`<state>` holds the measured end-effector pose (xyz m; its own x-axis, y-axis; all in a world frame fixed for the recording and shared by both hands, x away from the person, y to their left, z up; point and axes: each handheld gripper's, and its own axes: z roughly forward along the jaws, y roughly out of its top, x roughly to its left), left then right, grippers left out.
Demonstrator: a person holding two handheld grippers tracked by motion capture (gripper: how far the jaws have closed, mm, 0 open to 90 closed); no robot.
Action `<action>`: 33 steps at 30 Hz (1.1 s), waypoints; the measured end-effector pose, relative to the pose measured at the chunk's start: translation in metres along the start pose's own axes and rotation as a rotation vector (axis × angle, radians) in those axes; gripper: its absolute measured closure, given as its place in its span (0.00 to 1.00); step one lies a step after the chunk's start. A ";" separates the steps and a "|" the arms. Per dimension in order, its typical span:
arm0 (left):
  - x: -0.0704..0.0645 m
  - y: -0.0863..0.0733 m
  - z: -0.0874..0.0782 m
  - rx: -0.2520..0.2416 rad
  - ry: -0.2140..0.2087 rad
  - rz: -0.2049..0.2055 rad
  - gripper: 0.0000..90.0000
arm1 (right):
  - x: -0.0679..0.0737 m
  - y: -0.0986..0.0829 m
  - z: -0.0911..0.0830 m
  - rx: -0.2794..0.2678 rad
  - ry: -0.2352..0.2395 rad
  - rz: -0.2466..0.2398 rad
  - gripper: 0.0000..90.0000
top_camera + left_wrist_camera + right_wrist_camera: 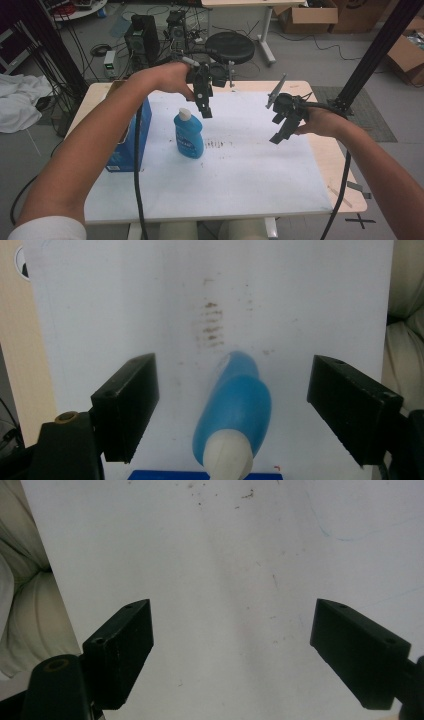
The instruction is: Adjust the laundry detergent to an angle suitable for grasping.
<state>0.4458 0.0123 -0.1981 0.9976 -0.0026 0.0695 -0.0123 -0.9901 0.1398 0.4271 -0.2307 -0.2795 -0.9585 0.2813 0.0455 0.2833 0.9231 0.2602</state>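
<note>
A blue bottle with a white cap (pixel 188 132) stands upright on the white board (pixel 250 170), left of centre. My left gripper (pixel 205 111) hangs just above and to the right of its cap, pointing down. In the left gripper view the bottle (pixel 235 412) sits below and between the wide-apart jaws, untouched, and the gripper (pixel 232 410) is open. My right gripper (pixel 281 131) hovers over the right part of the board. In its own view the right gripper (pixel 232 652) is open, with bare board between the jaws.
A blue carton (pixel 127 145) stands at the board's left edge, close behind the bottle. Brown smudges (pixel 215 144) mark the board's middle. A black stool (pixel 230 47) and cabled equipment sit beyond the table. A black frame post (pixel 375 55) rises at the right.
</note>
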 end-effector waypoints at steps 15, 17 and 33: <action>0.020 -0.008 -0.001 -0.007 -0.001 -0.033 0.23 | 0.018 0.003 0.011 -0.061 0.004 -0.017 0.19; 0.020 -0.010 -0.001 -0.006 0.002 -0.037 0.24 | 0.019 0.003 0.011 -0.079 0.001 -0.014 0.19; 0.037 -0.017 0.007 -0.008 0.004 -0.074 0.22 | 0.042 0.012 0.027 -0.238 -0.002 0.053 0.19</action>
<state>0.4836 0.0281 -0.2043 0.9955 0.0709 0.0628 0.0607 -0.9865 0.1523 0.3907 -0.2007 -0.3004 -0.9424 0.3285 0.0636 0.3178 0.8192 0.4774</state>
